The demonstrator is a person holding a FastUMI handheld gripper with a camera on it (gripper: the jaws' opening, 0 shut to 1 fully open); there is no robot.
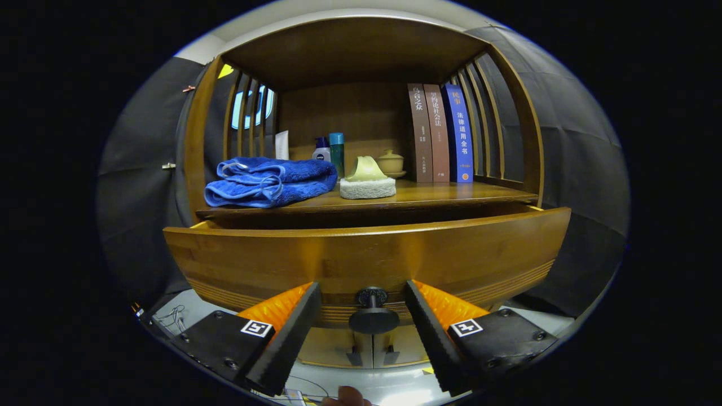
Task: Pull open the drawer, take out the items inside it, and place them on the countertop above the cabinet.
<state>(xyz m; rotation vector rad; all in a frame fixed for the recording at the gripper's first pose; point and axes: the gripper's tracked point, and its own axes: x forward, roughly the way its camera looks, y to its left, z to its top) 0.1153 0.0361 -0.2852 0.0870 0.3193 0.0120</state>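
The wooden cabinet's drawer (366, 256) stands pulled out toward me, its curved front wall blocking any sight of what lies inside. Its dark round knob (373, 317) sits in the gap between my fingers, touched by neither one. My gripper (362, 286) is open, fingertips close to the drawer front on either side of the knob. Above the drawer runs the countertop (451, 194).
On the countertop lie a folded blue towel (268, 180), a white sponge with a pale green object on it (367, 179), small bottles (330, 149), a little teapot (390, 162) and three upright books (440, 132). Slatted side walls and a roof enclose the shelf.
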